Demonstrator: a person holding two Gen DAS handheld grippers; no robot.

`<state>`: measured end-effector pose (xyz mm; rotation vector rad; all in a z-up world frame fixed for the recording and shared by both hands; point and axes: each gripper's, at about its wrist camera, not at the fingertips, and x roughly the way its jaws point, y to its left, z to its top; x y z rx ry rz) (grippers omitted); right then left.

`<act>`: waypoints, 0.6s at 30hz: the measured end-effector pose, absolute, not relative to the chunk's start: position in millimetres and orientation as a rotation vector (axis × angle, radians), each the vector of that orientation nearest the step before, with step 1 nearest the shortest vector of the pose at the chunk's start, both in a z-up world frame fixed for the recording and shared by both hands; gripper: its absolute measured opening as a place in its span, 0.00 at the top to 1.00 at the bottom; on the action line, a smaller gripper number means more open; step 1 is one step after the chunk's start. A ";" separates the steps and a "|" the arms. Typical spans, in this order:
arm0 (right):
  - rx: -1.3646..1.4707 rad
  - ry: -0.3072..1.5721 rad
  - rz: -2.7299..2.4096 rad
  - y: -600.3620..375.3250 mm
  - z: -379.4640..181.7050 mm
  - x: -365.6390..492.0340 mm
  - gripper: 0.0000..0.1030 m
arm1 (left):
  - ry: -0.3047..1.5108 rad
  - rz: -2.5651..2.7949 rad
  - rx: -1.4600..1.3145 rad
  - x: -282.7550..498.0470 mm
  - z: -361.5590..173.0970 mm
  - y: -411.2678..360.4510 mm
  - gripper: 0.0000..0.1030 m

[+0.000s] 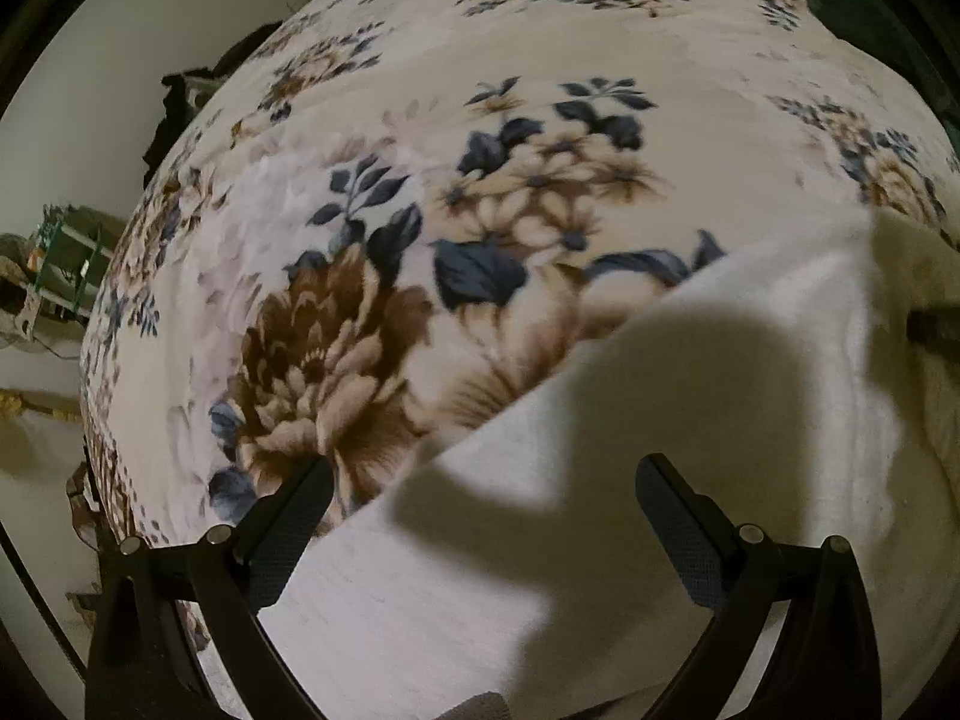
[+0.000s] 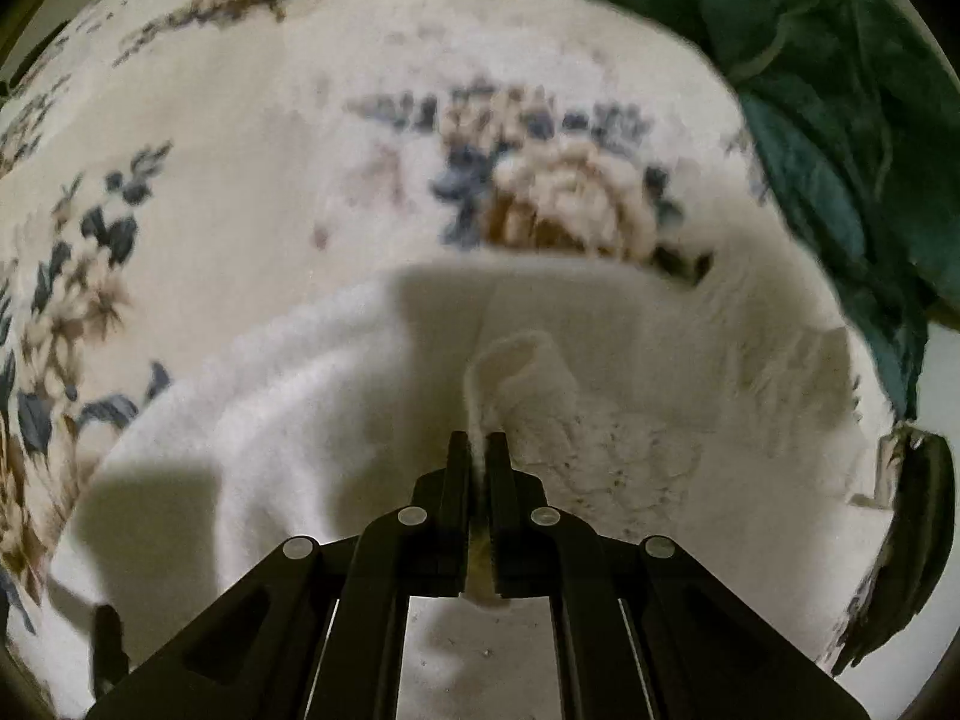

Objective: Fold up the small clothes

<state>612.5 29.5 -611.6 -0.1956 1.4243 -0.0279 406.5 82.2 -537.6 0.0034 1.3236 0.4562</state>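
A white fleecy garment (image 1: 690, 420) lies on a floral blanket (image 1: 420, 150). My left gripper (image 1: 483, 474) is open, its fingers spread above the garment's left edge, holding nothing. In the right wrist view the same white garment (image 2: 336, 396) is bunched and lifted. My right gripper (image 2: 478, 441) is shut on a pinched fold of the garment, which rises in a small loop just beyond the fingertips. A dark tip of the right gripper (image 1: 936, 327) shows at the right edge of the left wrist view.
The cream blanket with brown and blue flowers (image 2: 300, 150) covers the bed. A dark green cloth (image 2: 840, 90) lies at the far right. A dark object (image 2: 924, 510) sits at the right bed edge. A wall and a green rack (image 1: 66, 264) are at the left.
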 end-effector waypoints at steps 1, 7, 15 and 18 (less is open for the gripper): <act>-0.143 1.452 -0.015 24.6 -615.0 615.0 0.92 | 1.320 0.452 -0.005 405.3 -535.2 86.0 0.00; 0.166 1.454 0.009 -58.9 -572.8 571.9 0.44 | 1.322 0.436 -0.076 373.4 -511.4 118.3 0.00; 0.172 1.489 -0.141 -135.2 -550.2 480.9 0.37 | 1.477 0.614 -0.372 247.6 -511.0 224.9 0.00; 0.191 1.538 -0.188 -144.4 -563.9 452.1 0.37 | 1.524 0.705 -0.556 204.2 -532.6 260.5 0.00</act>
